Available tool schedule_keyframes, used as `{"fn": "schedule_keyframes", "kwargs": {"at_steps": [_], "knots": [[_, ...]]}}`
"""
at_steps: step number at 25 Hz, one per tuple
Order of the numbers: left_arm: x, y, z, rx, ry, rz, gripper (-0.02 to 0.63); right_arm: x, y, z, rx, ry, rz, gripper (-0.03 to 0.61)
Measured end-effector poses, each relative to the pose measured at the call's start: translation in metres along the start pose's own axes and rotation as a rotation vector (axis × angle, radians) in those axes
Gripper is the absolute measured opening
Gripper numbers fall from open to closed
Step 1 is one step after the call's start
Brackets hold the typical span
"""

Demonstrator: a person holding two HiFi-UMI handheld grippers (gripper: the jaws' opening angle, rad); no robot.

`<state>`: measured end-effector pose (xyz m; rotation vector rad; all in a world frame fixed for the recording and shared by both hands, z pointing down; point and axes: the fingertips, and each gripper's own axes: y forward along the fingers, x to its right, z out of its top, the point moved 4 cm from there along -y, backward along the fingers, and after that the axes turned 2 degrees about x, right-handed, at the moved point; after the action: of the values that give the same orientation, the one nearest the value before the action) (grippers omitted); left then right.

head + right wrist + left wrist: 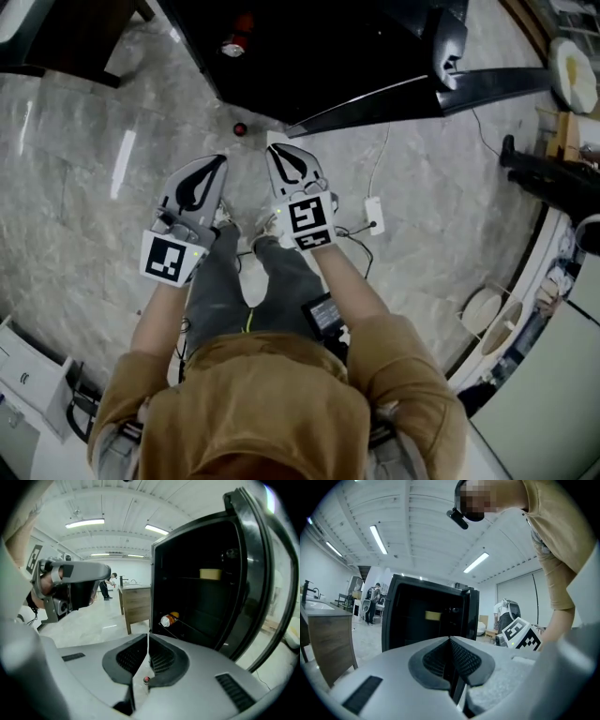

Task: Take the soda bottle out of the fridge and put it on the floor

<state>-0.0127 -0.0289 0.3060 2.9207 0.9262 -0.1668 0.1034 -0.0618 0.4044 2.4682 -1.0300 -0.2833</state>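
The black fridge [319, 56] stands open ahead of me, its door [487, 80] swung out to my right over the marble floor [84, 187]. My left gripper [221, 161] and right gripper [272, 150] hang side by side above the floor, short of the fridge's opening. Both have their jaws pressed together with nothing between them. The soda bottle [168, 619] lies on its side on a low shelf inside the fridge, cap end toward me and well beyond my jaw tips. A small red round thing [240, 129] sits on the floor just ahead of the tips; what it is I cannot tell.
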Motion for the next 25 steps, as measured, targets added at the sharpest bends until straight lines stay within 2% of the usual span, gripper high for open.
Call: {"fn": "schedule_keyframes", "kwargs": {"at_steps": [7,11,20,25], "knots": [[0.029,-0.007,0.063,0.016,-0.021,-0.028,0.003,0.015,-0.072,0.055,0.075,0.094,-0.072,0.005],[0.042,-0.015,0.104,0.038,0.01,-0.07,0.003,0.007,-0.105,0.092,0.135,0.138,-0.089,0.003],[0.064,-0.043,0.196,0.15,0.044,-0.08,0.003,-0.003,-0.175,0.185,0.307,0.129,-0.103,0.002],[0.061,-0.067,0.228,0.202,0.062,-0.065,0.003,-0.001,-0.21,0.217,0.399,0.11,-0.144,0.002]]}}
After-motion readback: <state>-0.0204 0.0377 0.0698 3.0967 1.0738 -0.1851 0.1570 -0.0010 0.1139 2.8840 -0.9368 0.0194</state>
